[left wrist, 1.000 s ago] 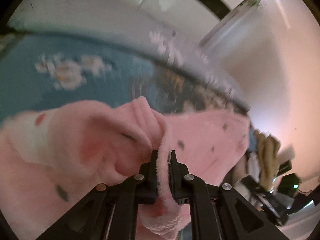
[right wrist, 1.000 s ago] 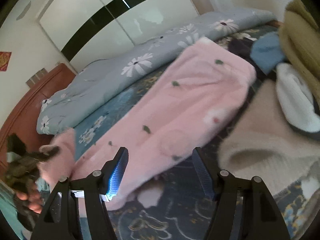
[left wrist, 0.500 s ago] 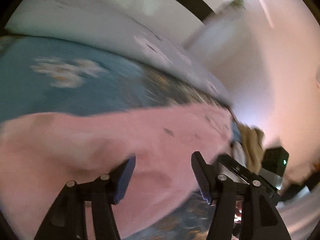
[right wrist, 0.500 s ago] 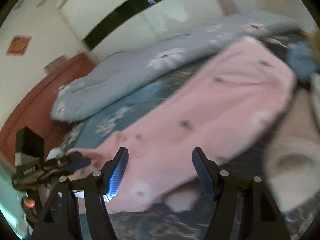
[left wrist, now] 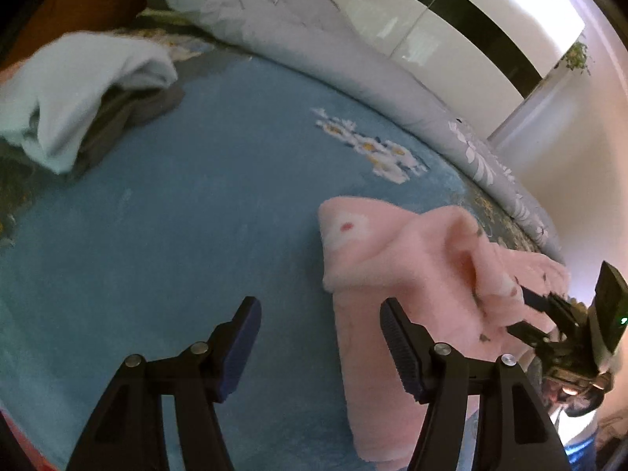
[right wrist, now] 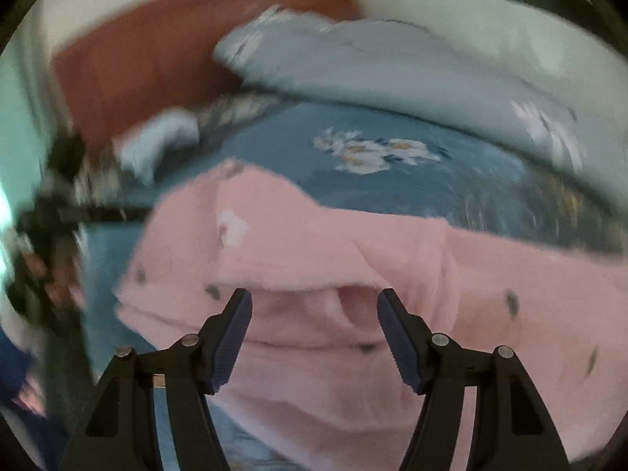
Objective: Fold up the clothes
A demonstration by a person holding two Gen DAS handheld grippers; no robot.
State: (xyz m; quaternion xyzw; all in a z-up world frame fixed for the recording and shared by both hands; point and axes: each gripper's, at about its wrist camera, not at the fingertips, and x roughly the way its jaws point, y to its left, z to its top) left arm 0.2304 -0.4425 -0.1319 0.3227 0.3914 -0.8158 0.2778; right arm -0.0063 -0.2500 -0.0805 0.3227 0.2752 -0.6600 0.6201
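A fluffy pink garment (left wrist: pixel 412 274) with small dark spots lies on the blue bedsheet (left wrist: pixel 176 216), partly folded over itself. My left gripper (left wrist: pixel 320 318) is open and empty above the sheet, its right finger at the garment's left edge. My right gripper (right wrist: pixel 314 314) is open, low over the garment (right wrist: pixel 314 259), which fills the space between its fingers. The right gripper also shows in the left wrist view (left wrist: pixel 549 314) at the garment's far side. The right wrist view is motion-blurred.
A grey floral duvet (left wrist: pixel 314 39) is bunched along the far side of the bed. A pale folded garment over a dark one (left wrist: pixel 78 94) lies at the far left. A reddish wooden headboard (right wrist: pixel 176 47) stands behind. White wardrobe doors (left wrist: pixel 451 19) are beyond.
My left gripper let go of the pink garment, opened and pulled back to the left of it. My right gripper moved in close over the garment, staying open.
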